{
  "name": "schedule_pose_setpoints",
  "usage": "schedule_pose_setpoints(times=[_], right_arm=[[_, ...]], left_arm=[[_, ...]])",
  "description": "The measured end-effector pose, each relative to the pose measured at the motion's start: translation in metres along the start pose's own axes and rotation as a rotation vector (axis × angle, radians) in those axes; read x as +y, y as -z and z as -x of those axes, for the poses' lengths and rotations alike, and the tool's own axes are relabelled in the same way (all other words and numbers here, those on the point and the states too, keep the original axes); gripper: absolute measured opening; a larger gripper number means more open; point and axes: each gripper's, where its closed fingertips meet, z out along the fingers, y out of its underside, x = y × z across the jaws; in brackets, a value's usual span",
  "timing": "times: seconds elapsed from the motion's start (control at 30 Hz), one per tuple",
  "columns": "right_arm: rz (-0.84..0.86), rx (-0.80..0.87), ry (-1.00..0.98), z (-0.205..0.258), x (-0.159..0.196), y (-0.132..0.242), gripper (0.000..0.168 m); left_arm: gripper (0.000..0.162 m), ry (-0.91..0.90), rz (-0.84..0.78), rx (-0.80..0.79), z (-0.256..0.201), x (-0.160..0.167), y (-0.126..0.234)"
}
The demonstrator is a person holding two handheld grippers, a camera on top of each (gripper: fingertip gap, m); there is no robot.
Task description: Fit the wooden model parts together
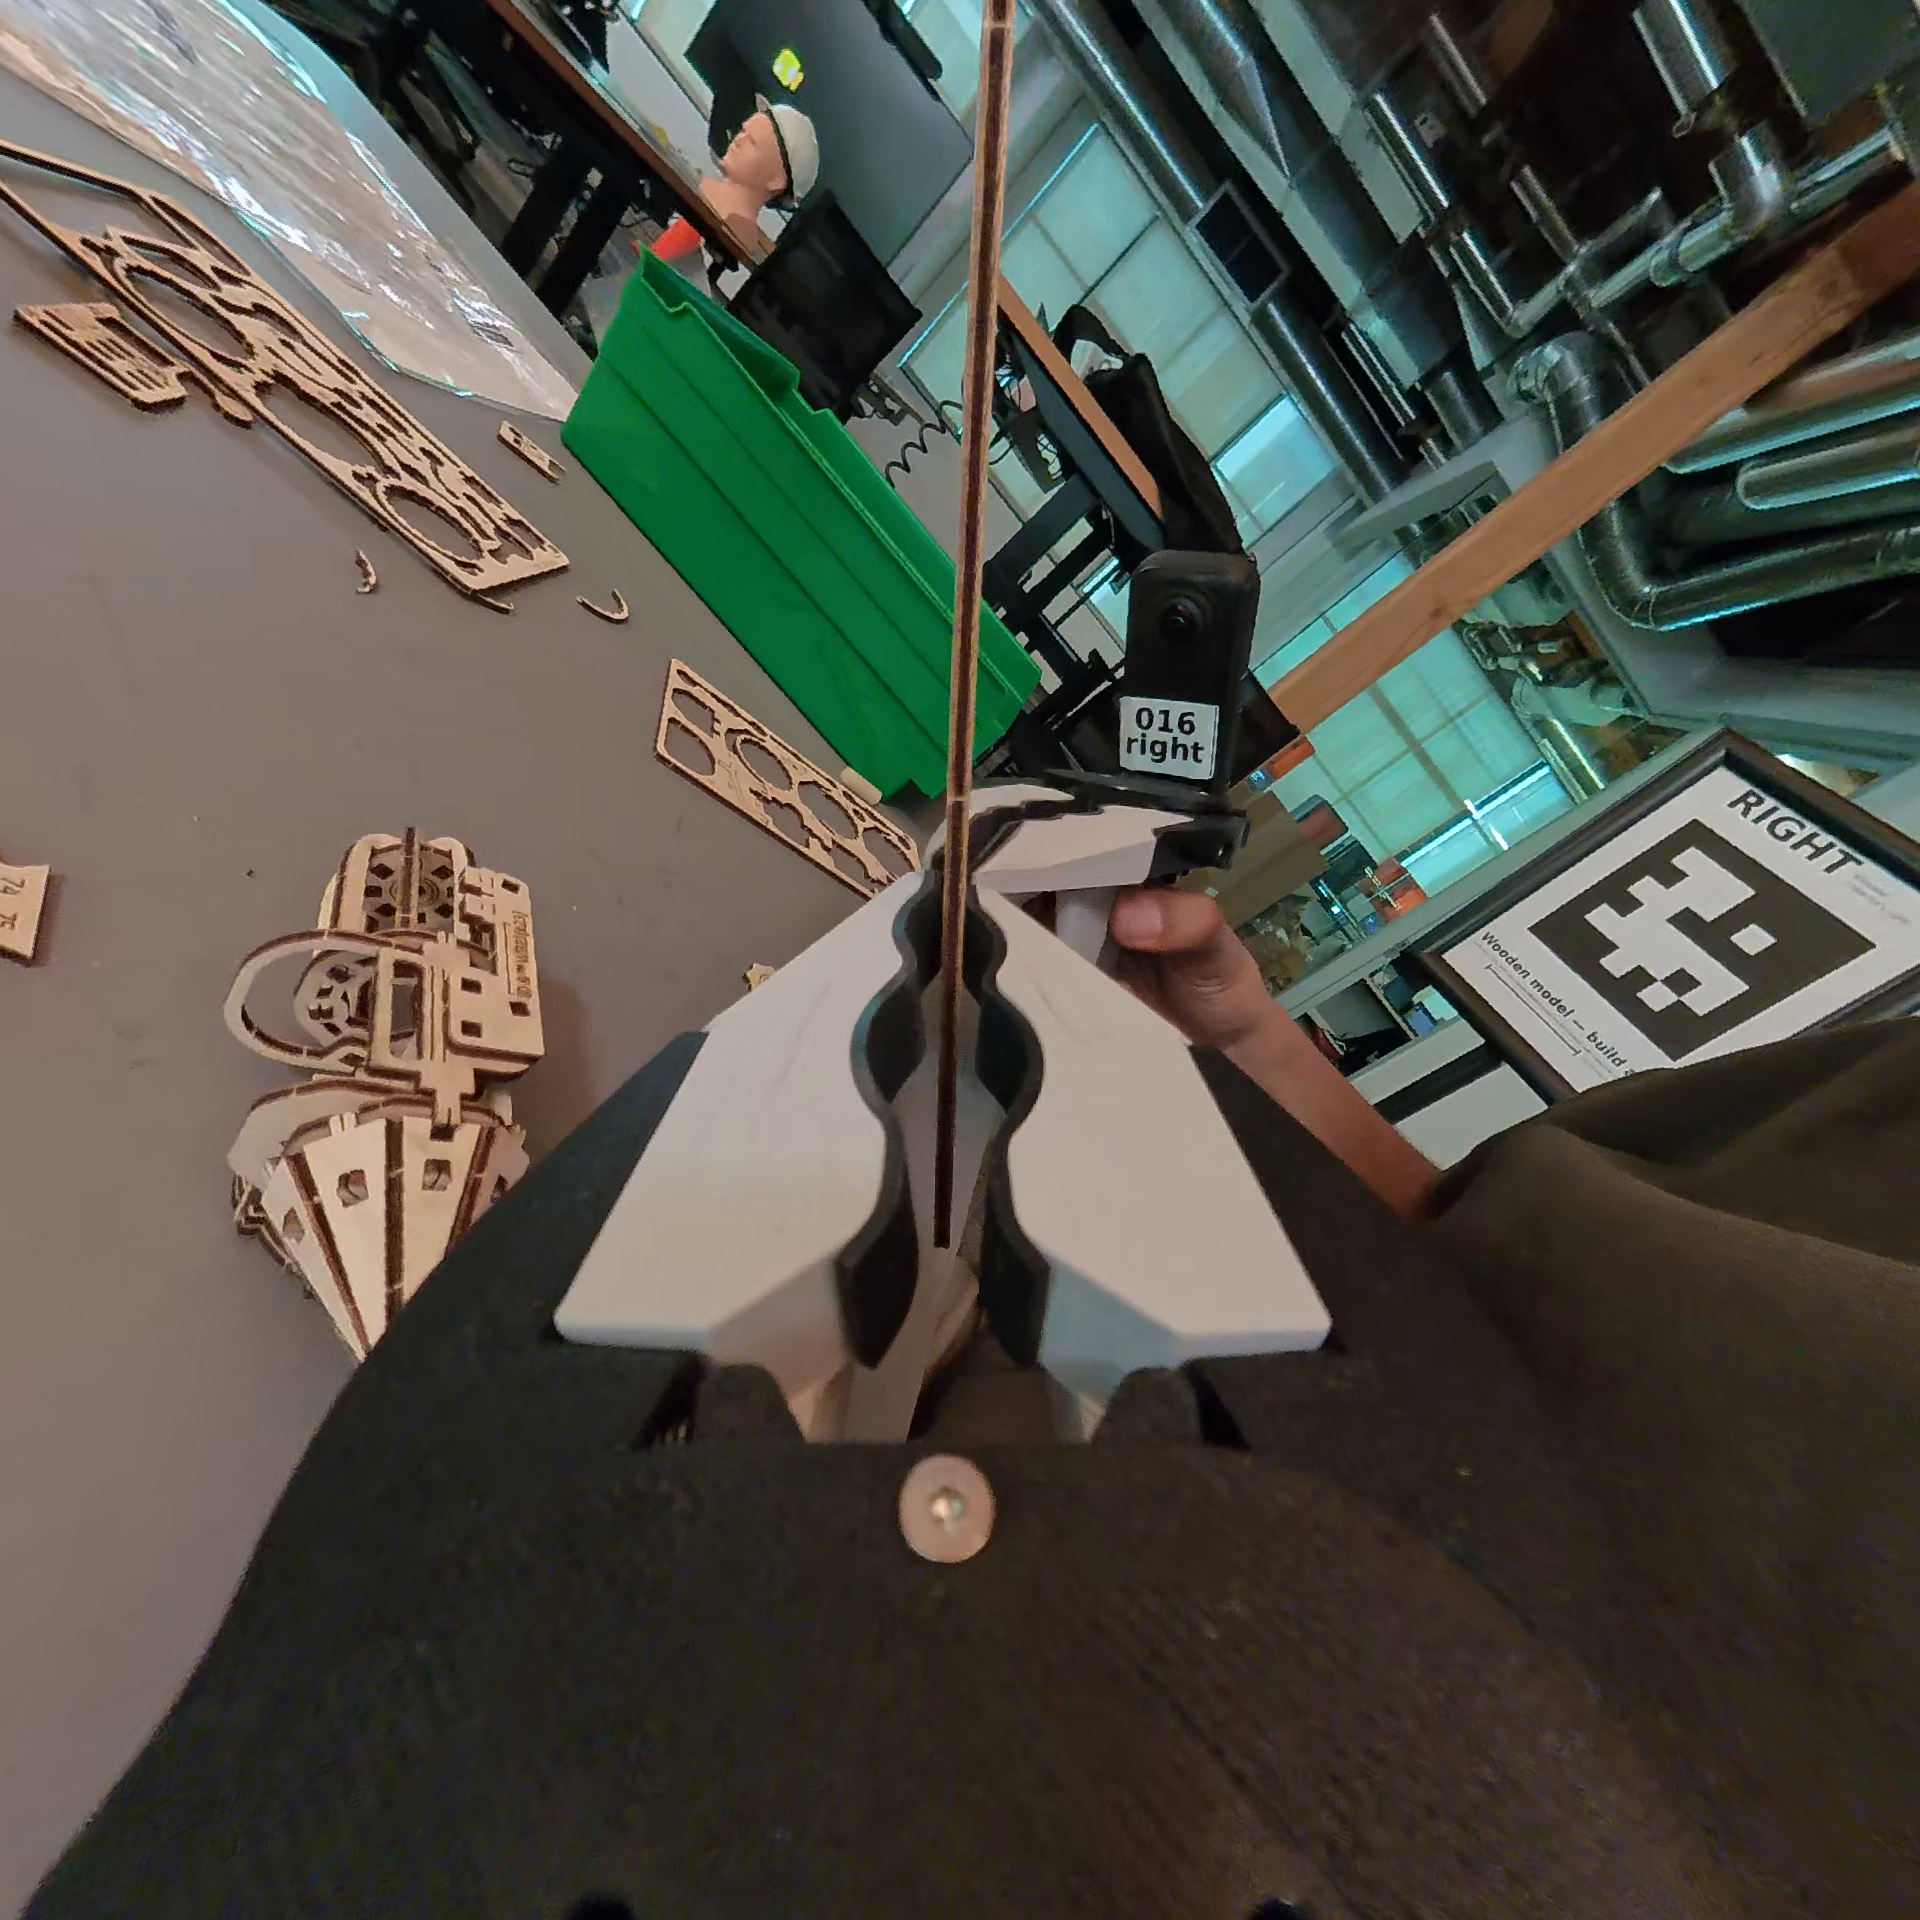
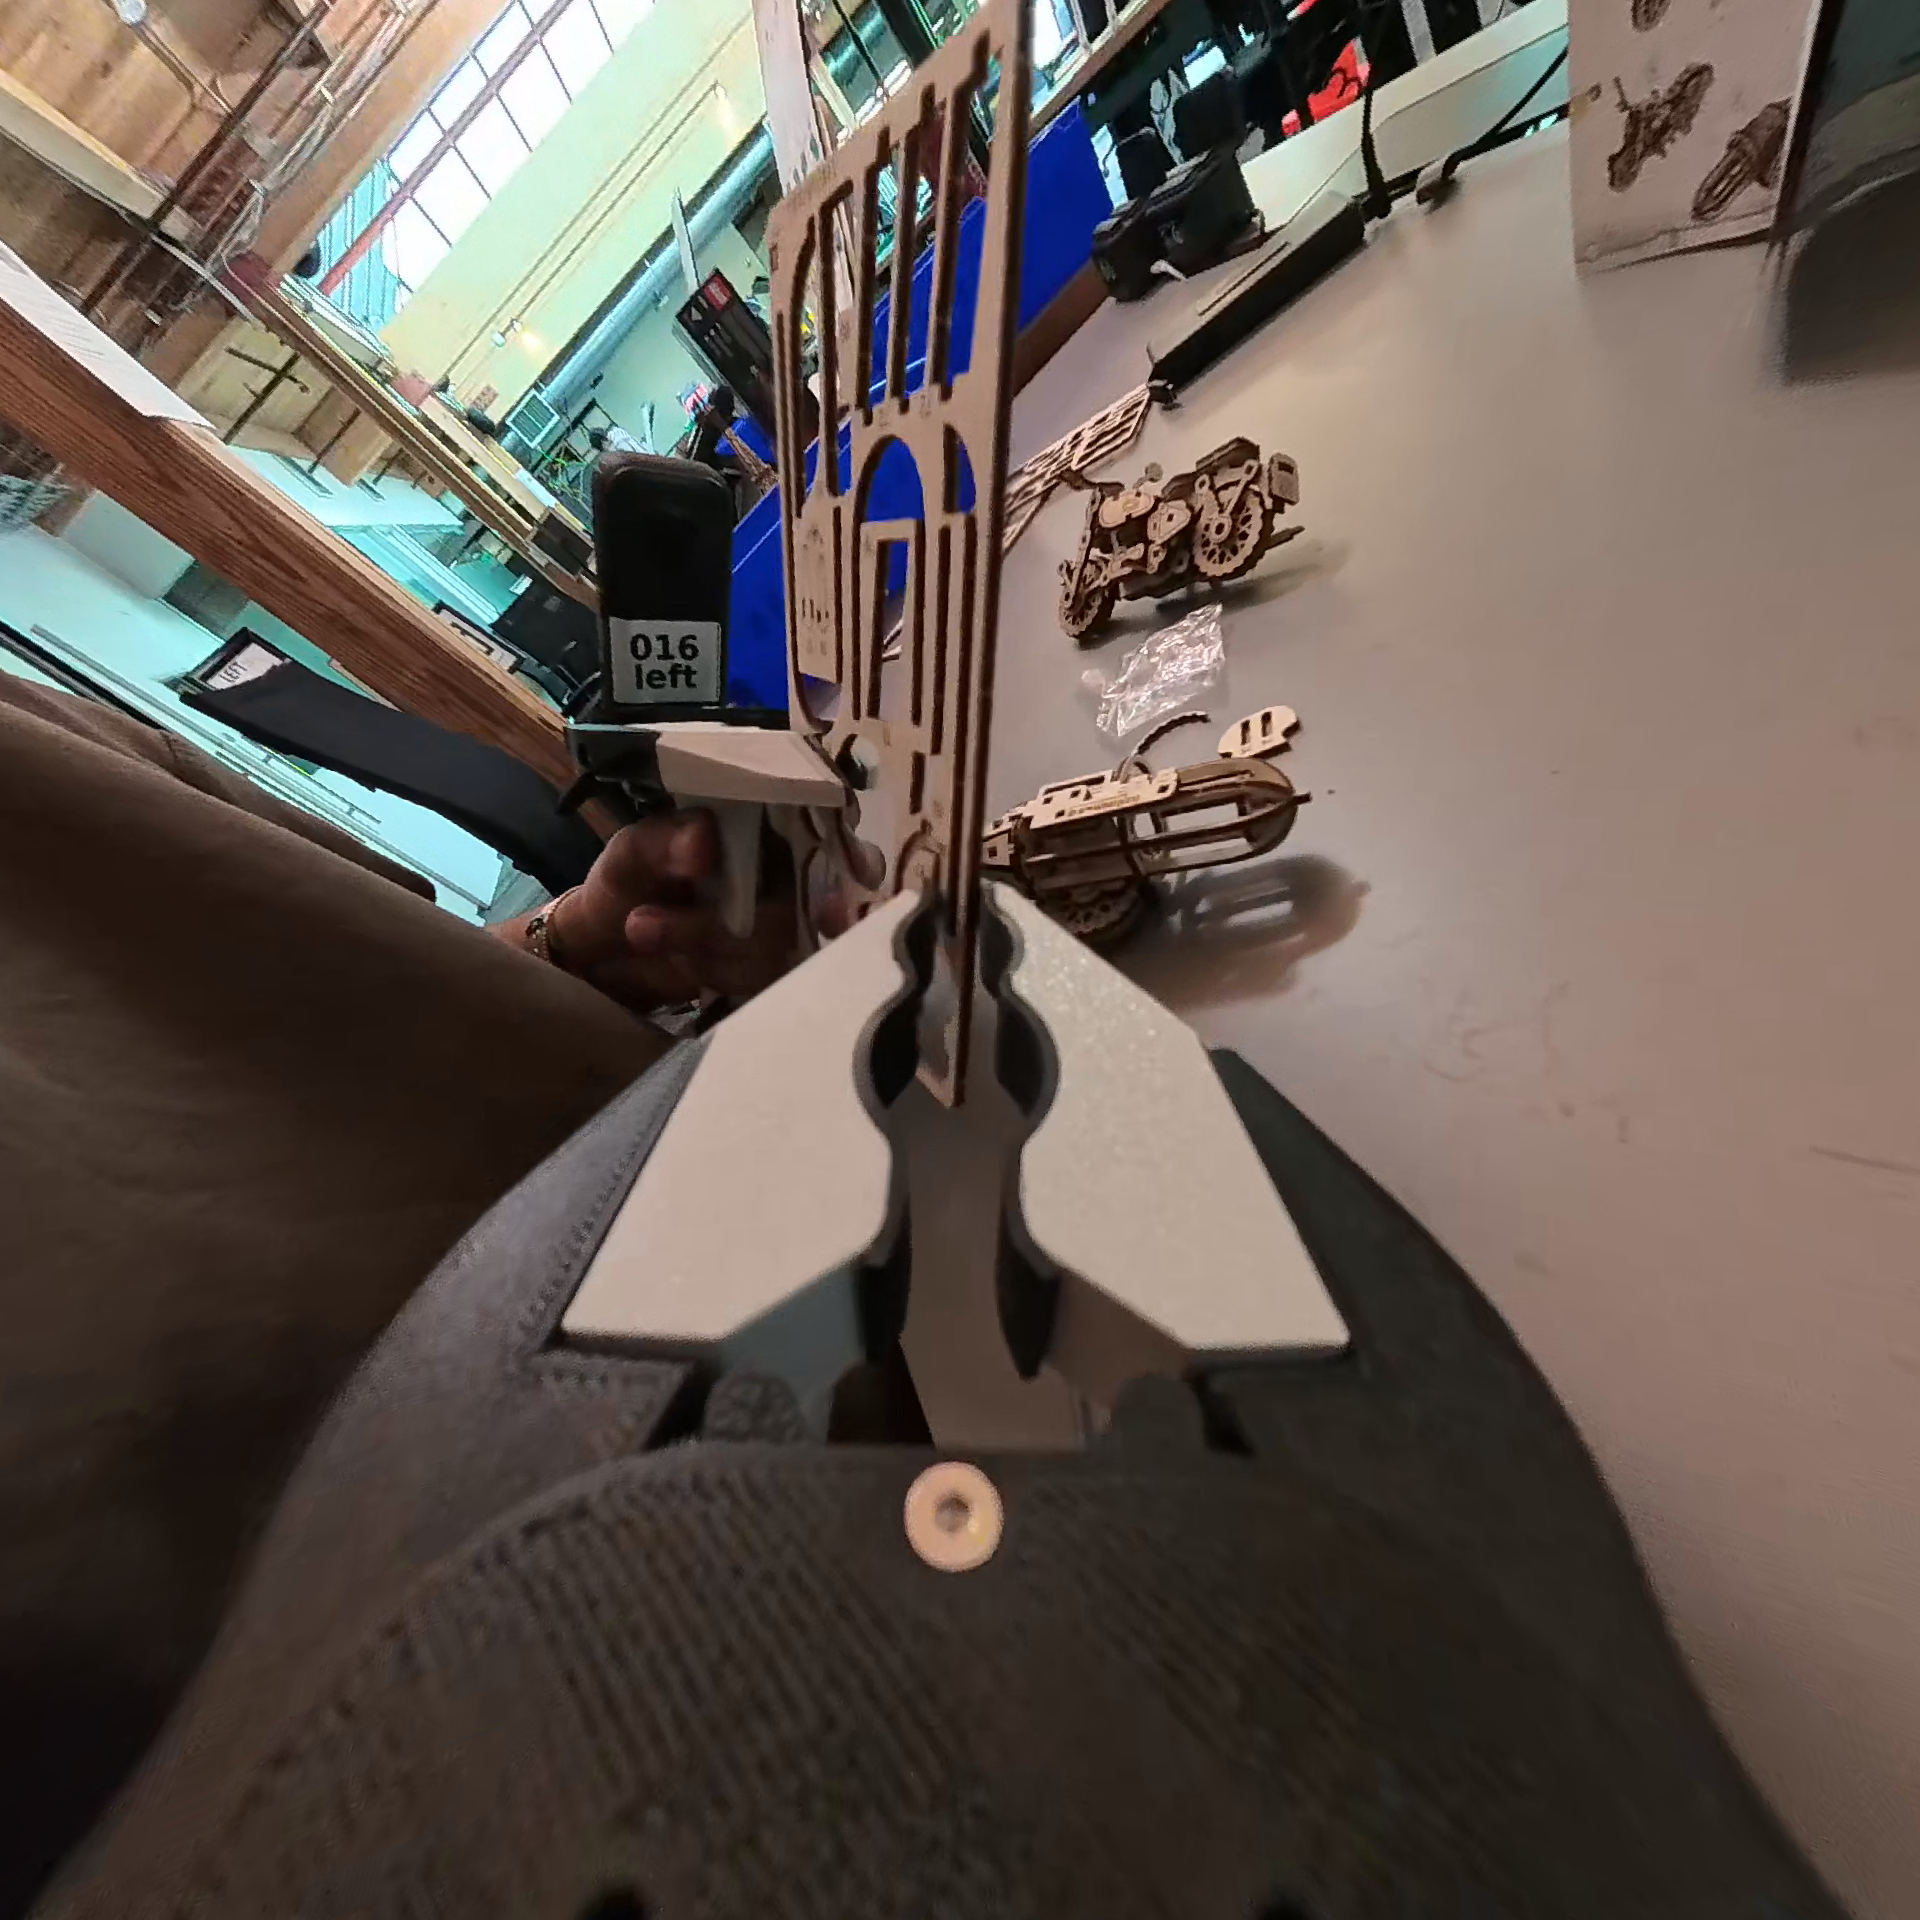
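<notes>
A thin laser-cut wooden sheet with cut-out part outlines is held upright in the air by both grippers. In the left wrist view the sheet shows edge-on. My left gripper is shut on its lower edge. My right gripper is shut on the sheet's lower corner. Each gripper also shows in the other's view, clamped on the sheet: the right one and the left one. A partly built wooden model lies on the grey table below; it also shows in the right wrist view.
Emptied wooden sheets and small offcuts lie on the grey table. A green bin stands at its far edge. A finished wooden motorcycle, a clear plastic bag and a small wooden piece lie on the table's right side. There is about 5 cm between the tips of the two grippers. Both grippers' tips are roughly 25 cm from the finished wooden motorcycle.
</notes>
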Motion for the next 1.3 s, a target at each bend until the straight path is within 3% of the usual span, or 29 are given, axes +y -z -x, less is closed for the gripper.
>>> schedule_pose_setpoints(times=[0.63,0.87,1.13,1.3], right_arm=[[-0.007,-0.029,-0.09,-0.001,0.004,-0.004,0.012],[-0.082,-0.055,-0.163,0.0,-0.006,-0.003,0.01],[-0.13,0.006,-0.2,-0.007,-0.009,-0.002,0.011],[-0.132,0.091,-0.172,-0.011,-0.008,-0.003,0.012]], left_arm=[[0.001,-0.054,0.035,-0.011,-0.003,0.008,-0.004],[0.001,-0.078,0.025,-0.012,-0.005,0.006,-0.004],[0.002,-0.264,0.039,-0.095,-0.007,0.011,-0.008],[0.003,-0.291,0.034,-0.12,-0.005,0.012,-0.009]])
